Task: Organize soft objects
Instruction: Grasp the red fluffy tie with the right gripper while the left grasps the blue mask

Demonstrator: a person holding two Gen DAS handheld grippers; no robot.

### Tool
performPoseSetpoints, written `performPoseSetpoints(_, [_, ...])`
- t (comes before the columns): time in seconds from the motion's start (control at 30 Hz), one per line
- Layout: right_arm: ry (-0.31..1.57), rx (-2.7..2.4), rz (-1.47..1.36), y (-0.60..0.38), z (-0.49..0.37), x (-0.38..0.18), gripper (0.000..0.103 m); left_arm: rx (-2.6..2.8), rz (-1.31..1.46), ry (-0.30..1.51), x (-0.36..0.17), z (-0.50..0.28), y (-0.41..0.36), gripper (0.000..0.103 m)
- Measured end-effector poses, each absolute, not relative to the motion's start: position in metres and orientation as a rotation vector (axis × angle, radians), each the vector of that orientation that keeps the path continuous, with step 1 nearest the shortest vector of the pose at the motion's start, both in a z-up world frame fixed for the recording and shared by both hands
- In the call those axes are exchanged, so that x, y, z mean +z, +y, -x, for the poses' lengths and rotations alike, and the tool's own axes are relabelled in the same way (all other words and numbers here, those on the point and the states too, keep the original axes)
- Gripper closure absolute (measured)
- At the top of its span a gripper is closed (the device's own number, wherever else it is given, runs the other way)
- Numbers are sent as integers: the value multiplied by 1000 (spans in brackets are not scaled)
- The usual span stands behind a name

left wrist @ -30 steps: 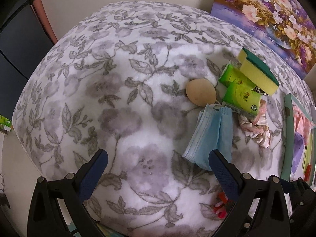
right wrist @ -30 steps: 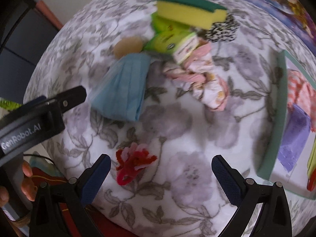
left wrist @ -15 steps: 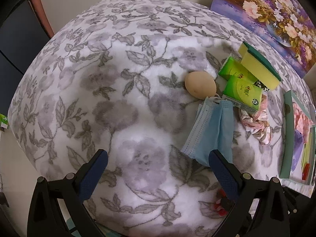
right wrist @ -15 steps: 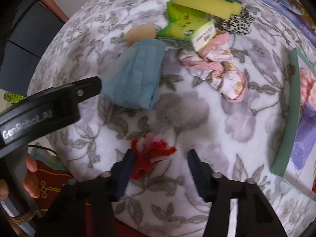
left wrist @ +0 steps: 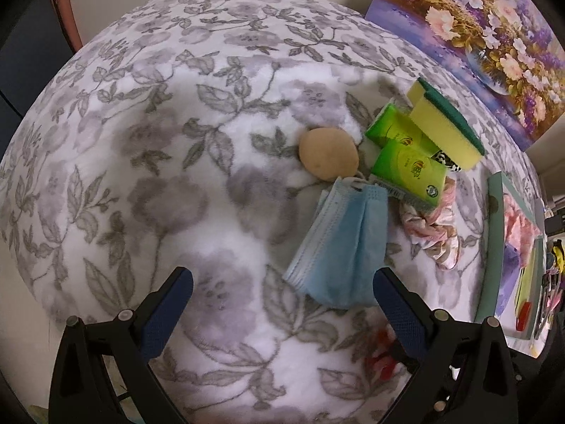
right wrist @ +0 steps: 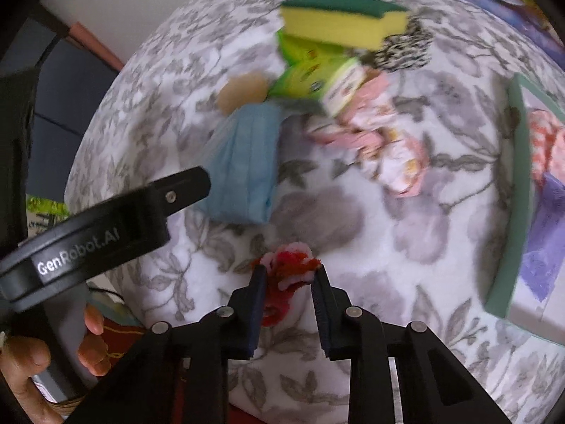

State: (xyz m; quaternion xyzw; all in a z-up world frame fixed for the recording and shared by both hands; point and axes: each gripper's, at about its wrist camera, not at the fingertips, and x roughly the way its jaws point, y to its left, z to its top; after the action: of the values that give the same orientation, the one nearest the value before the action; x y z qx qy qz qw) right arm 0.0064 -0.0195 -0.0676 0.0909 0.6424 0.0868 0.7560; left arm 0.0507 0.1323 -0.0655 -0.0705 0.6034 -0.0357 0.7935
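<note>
a: what covers the surface, and what lies on it?

b: a plush fleece blanket (left wrist: 219, 162) printed with grey flowers and leaves; far right sits a cluster of soft things: a blocky yellow sponge (left wrist: 446, 130) with a dark green scouring layer, two glossy green tissue packs (left wrist: 406, 166) whose small logos are too tiny to read, a smooth tan egg-shaped puff (left wrist: 328, 153), a pleated pale blue face mask (left wrist: 344, 243), a crumpled pink floral scrunchie (left wrist: 436, 233), and a black-and-white patterned scrap (right wrist: 406, 49) mostly hidden behind the sponge.

a: and the grippers?

b: the right gripper (right wrist: 289, 275) has just been closing; its dark blue ribbed pads now pinch a fuzzy red and pink yarn piece (right wrist: 291, 265) near the blanket's near edge; the left gripper (left wrist: 282, 304) hangs spread wide over the blanket with nothing between its pads, the mask's near end just beyond its right finger.

a: any writing?

b: "genrobot.ai" in white on the left gripper's black body, seen from the right wrist; a hand (right wrist: 24, 371) grips its handle, partly cut off by the frame.

a: what is unclear?

b: a green-rimmed tray (right wrist: 513, 198) at right holds pink, purple and red items, cropped and blurred; a floral painting (left wrist: 487, 31) stands at the far right.
</note>
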Motion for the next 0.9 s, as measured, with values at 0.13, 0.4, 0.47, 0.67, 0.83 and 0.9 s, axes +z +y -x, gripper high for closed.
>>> performPoseSetpoints(0.13, [1402,166,-240,-34,-12,-67,76,-95,152,1296,-67,-54,126,1])
performPoseSetpoints(0.4, [1329,123,-311,-68,-16,-46,76,-121,87,1292,-72,-58,109,1])
performPoseSetpoints(0.47, [1324,96,-316,-77,-15,-43,76,-124,35,1290,-74,-59,99,3])
performPoseSetpoints(0.67, [1332,55,-333,-95,-12,-42,76,-166,14,1327,-88,-65,83,30])
performPoseSetpoints(0.83, [1324,54,-329,-100,-10,-39,76,-162,-42,1331,-97,-67,72,33])
performPoseSetpoints(0.9, [1321,53,-334,-101,-9,-39,76,-157,-54,1325,-98,-67,68,36])
